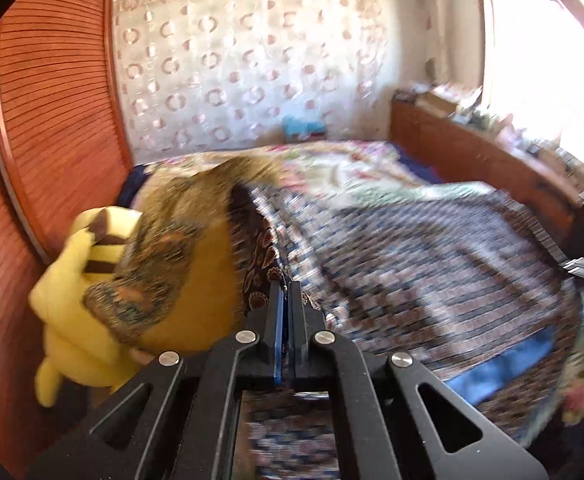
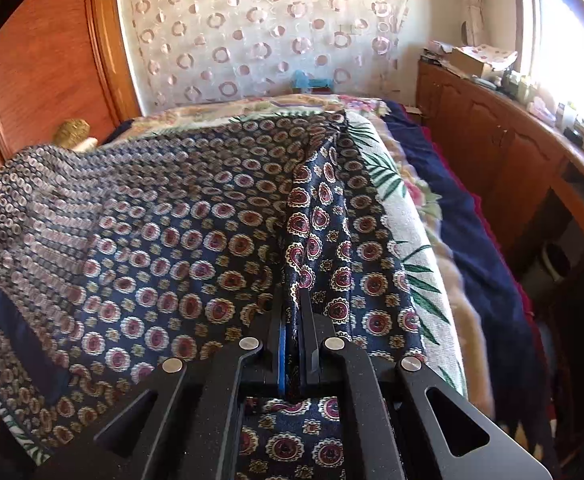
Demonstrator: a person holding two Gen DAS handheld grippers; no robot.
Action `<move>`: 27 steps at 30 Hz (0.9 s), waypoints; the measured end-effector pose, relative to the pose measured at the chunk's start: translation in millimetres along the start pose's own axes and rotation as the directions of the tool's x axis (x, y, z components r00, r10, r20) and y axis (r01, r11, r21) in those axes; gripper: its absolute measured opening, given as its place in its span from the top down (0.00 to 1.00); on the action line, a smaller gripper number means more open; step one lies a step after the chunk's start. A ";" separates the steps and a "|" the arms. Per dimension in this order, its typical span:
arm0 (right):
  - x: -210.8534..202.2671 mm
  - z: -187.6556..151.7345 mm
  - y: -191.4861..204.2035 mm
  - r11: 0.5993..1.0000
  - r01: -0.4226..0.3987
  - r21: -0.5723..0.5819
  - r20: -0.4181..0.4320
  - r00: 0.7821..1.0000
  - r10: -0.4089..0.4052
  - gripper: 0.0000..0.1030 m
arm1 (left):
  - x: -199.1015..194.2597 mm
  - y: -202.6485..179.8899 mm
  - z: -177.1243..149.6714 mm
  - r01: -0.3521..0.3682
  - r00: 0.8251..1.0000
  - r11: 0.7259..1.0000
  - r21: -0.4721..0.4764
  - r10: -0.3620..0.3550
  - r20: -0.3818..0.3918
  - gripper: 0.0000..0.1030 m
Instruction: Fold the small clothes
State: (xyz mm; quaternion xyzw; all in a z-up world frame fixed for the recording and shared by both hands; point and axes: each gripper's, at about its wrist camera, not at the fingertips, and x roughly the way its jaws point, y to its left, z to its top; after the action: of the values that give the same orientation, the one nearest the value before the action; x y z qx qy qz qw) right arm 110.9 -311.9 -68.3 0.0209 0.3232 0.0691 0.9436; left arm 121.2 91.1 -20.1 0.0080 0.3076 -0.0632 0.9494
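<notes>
A dark blue garment (image 2: 151,240) printed with red and cream medallions lies spread over the bed. In the right wrist view my right gripper (image 2: 292,296) is shut on a raised fold of it, and cloth shows between the jaws. In the left wrist view the same garment (image 1: 412,272) looks blurred. My left gripper (image 1: 285,286) has its jaws together, and a lifted edge of the cloth runs up to its tips at the garment's left side.
A yellow plush toy (image 1: 75,280) lies at the bed's left edge, against a reddish wooden wardrobe (image 1: 51,120). A floral blanket (image 2: 408,216) covers the bed beneath the garment. A low wooden cabinet (image 2: 492,152) with clutter runs along the right, under a bright window.
</notes>
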 end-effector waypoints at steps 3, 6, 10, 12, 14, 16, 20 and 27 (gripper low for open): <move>-5.0 0.1 -5.8 0.999 -0.040 0.031 0.022 0.999 0.039 0.98 | -12.0 -8.5 7.7 0.082 0.997 0.996 -0.041 -0.082 0.018 0.98; -13.9 0.3 -17.0 0.991 -0.102 0.085 0.059 0.993 0.098 0.99 | -22.5 -15.7 12.7 0.162 0.986 0.983 -0.088 -0.160 0.035 0.98; -36.2 5.1 -31.3 0.981 -0.147 0.128 0.128 0.983 0.131 0.99 | -37.5 -16.3 13.0 0.182 0.982 0.975 -0.126 -0.174 0.077 0.98; -50.0 7.3 -36.0 0.979 -0.157 0.129 0.155 0.978 0.136 0.99 | -45.2 -12.1 6.5 0.159 0.985 0.978 -0.136 -0.148 0.092 0.98; -60.9 9.3 -40.5 0.981 -0.155 0.117 0.169 0.976 0.134 0.99 | -48.0 -4.8 -3.6 0.129 0.989 0.980 -0.152 -0.116 0.091 0.98; -69.9 9.9 -41.1 0.983 -0.150 0.102 0.174 0.976 0.130 0.99 | -45.8 4.8 -16.0 0.101 0.993 0.980 -0.168 -0.090 0.073 0.98; -71.6 5.8 -40.7 0.992 -0.105 0.071 0.146 0.985 0.094 0.99 | -31.6 20.2 -48.0 0.051 0.999 0.978 -0.201 -0.051 0.003 0.98; -50.2 7.8 -47.9 0.995 -0.041 0.094 0.088 0.996 0.033 0.99 | -11.9 42.3 -89.6 -0.010 0.997 0.965 -0.261 -0.011 -0.080 0.98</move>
State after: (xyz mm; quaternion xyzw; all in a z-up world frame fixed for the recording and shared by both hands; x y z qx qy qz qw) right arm 82.0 -366.4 -35.7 0.0751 0.2849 0.0701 0.9530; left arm 64.7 139.3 -86.8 -0.1145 0.3511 -0.0222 0.9290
